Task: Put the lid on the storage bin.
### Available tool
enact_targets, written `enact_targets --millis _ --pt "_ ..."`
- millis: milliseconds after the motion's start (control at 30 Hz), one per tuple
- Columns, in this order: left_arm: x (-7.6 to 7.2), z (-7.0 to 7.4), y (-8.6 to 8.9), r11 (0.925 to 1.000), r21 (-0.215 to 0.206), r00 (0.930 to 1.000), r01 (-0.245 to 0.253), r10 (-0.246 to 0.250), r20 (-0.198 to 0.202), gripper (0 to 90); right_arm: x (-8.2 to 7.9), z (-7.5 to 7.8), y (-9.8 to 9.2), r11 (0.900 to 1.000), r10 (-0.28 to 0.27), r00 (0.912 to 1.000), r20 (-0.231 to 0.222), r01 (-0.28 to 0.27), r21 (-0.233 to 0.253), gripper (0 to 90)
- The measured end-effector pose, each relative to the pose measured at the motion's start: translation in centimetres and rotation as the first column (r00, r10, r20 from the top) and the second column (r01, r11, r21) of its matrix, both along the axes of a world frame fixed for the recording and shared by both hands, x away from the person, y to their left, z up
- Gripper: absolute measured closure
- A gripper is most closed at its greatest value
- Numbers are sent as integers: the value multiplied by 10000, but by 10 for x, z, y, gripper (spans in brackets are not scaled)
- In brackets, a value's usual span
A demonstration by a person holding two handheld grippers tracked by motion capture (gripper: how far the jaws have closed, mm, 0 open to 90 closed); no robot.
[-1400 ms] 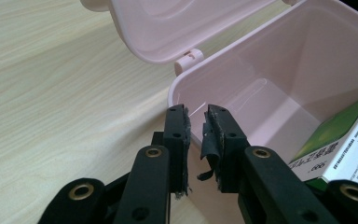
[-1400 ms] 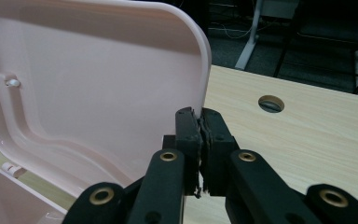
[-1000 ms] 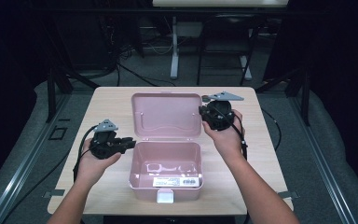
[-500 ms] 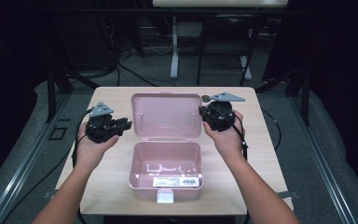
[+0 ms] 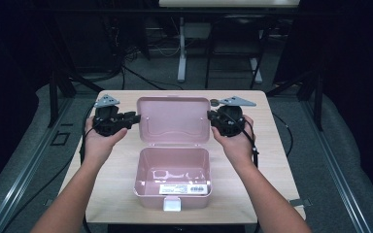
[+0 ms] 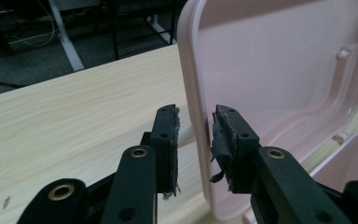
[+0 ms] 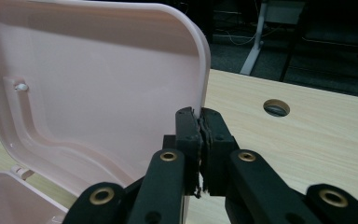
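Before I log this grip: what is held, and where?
The right gripper pinches the lid at its side rim. The left gripper straddles the opposite rim, open, holding nothing.

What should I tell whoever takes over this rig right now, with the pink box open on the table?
Right gripper: shut on the lid, pinching its edge.
Left gripper: open, jaws straddling the lid's opposite edge, not yet clamped.
Pink box: near the table's front edge, its lid standing open behind it. The inside looks empty, apart from a label on the front wall.
Done: both grippers brought to the lid.
Left: probably close the left gripper, then swing the lid down.
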State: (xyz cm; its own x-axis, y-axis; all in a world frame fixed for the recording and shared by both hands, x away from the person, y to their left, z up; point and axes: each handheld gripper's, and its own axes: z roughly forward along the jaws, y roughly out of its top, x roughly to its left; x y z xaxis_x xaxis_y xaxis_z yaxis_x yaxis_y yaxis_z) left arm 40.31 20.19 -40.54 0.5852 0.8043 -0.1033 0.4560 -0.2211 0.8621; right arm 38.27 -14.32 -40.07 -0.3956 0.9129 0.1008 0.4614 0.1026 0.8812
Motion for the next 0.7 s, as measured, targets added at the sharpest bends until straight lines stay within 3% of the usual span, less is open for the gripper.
enact_targets --millis 233,333,500,533,700 --pt "6 9 -9 9995 86 9990 -308 305 330 737 0 -1 -1 9999 41 10000 -13 -41 109 868" --pt "7 12 -14 9979 401 9973 -517 495 542 755 0 -1 -1 9999 41 10000 11 -41 91 869" --pt "12 16 -16 9980 131 9973 -623 618 391 770 0 -1 -1 9999 49 10000 49 -50 151 869" --pt "14 17 -15 9980 -88 9975 -632 635 301 769 0 -1 -2 9999 53 10000 50 -54 162 869" --pt "18 19 -16 9977 -45 9969 -682 683 392 791 -1 -1 -2 9998 76 10000 61 -77 184 869"
